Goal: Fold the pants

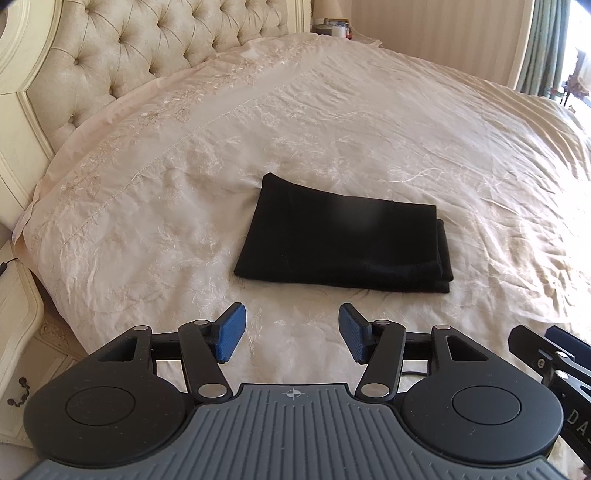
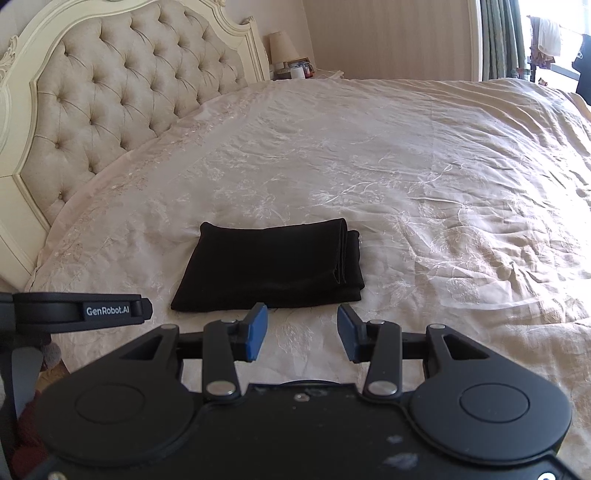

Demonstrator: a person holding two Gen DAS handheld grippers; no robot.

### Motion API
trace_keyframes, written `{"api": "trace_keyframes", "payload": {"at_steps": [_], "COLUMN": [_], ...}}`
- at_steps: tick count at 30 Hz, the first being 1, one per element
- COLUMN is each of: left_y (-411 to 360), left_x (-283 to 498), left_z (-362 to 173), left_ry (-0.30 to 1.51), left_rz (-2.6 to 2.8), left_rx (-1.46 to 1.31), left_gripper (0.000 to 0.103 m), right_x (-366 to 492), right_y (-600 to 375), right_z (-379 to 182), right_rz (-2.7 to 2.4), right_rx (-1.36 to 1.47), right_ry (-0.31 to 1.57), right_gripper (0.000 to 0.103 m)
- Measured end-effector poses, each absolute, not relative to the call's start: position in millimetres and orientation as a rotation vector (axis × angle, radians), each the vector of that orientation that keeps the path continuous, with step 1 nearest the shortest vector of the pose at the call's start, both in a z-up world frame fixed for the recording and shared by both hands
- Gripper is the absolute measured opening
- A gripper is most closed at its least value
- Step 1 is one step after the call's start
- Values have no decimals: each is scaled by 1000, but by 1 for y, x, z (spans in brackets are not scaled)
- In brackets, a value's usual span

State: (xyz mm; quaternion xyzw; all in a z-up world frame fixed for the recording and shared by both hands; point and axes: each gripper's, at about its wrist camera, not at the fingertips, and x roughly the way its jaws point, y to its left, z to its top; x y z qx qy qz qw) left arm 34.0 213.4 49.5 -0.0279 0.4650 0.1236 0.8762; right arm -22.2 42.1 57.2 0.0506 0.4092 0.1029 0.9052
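Pants [image 1: 341,240], black and folded into a compact rectangle, lie flat on the cream embroidered bedspread [image 1: 424,122] in our left wrist view, just ahead of the left gripper [image 1: 292,332] and apart from it. Our jaws here stand spread with nothing between the blue pads [image 1: 231,332]; only bedspread shows in the gap. At the right edge part of the right gripper [image 1: 554,369] pokes in, cut off by the frame, and we read the letters "DA" on it, the rest being lost. The tufted headboard [image 1: 129,48] rises at the left. On the far nightstand [image 1: 334,27] we see small items too tiny to name, and a curtain [image 1: 546,44] hangs at the far right beside glare that washes out the window.

In our right wrist view the pants [image 2: 266,264] sit near the right gripper [image 2: 302,334], their stacked layers showing at the right end. The jaws are spread and empty, pads clear of the cloth. At the left a black strap [image 2: 77,308] reads "GenRobot.AI"; what it fastens to is hidden beyond the frame. A lamp [image 2: 281,46] stands by the headboard [image 2: 129,85], its base lost among blurred clutter
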Motion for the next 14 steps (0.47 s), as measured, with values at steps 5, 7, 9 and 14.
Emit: {"api": "trace_keyframes", "payload": {"at_steps": [5, 7, 9, 14], "left_y": [210, 209, 208, 205], "left_x": [35, 36, 35, 35], "left_z": [48, 47, 46, 44], "left_ry": [981, 987, 988, 994], "left_rz": [262, 269, 276, 282], "left_rx": [-59, -58, -58, -47], "left_gripper": [54, 54, 54, 54], "right_x": [-21, -21, -20, -18], "right_y": [40, 39, 38, 37], "right_z": [56, 55, 55, 52], "right_rz": [220, 223, 227, 238], "right_rx": [115, 119, 123, 128], "right_ry": [849, 851, 854, 866], "right_gripper": [45, 45, 45, 45]}}
